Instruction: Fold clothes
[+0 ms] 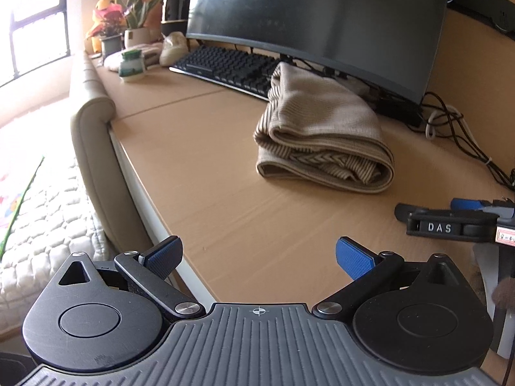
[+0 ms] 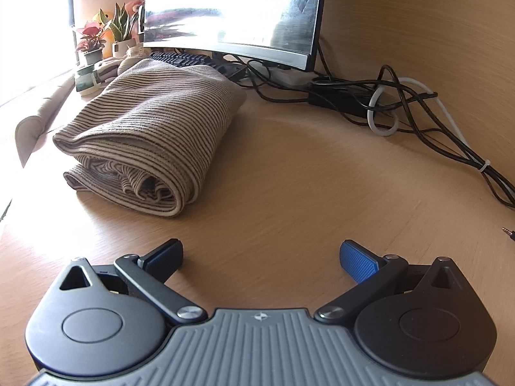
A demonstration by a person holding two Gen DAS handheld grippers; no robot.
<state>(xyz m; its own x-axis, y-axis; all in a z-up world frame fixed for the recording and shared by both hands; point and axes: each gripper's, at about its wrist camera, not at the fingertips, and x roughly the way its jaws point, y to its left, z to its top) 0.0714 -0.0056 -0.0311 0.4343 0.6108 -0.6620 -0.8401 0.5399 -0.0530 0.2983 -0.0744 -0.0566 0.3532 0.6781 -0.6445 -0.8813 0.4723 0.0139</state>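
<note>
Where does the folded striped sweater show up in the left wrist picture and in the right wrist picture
Left wrist view: the folded striped sweater lies on the desk right of centre, ahead of the open left tongs.
Right wrist view: the sweater lies left of centre, ahead and left of the open right tongs.
Shared landmark: the curved monitor stands behind it in both.
</note>
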